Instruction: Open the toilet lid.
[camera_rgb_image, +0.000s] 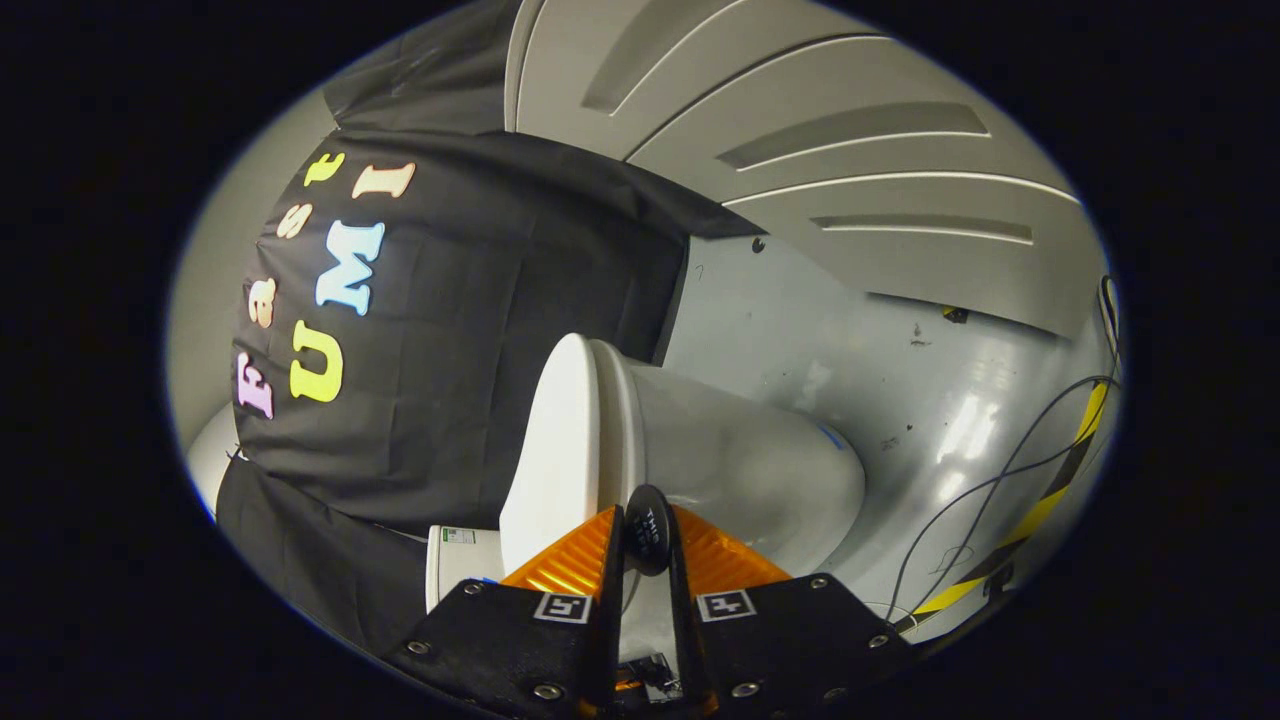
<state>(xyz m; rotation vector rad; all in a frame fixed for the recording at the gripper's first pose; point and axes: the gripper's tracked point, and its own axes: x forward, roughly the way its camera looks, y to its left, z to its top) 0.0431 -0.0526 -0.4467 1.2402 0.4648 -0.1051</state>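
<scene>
The whole view is rolled sideways, so the white toilet lies across it. Its lid (560, 450) rests flat against the seat (617, 420), with only a thin seam between them. The bowl (760, 470) bulges out beyond the seat. A small round black tab (648, 528) at the lid's front edge stands between my fingertips. My gripper (646, 535) is shut on this tab, one finger pressing on each side. The fingers hide the rim just behind the tab.
Behind the toilet, on the lid side, hangs the booth's black cloth wall (450, 330). A grey floor (900, 380) carries loose cables (1000, 480) and a yellow-black tape strip (1050, 490). White panelled walls (800, 130) stand beyond. A small white box (460, 560) sits by the lid.
</scene>
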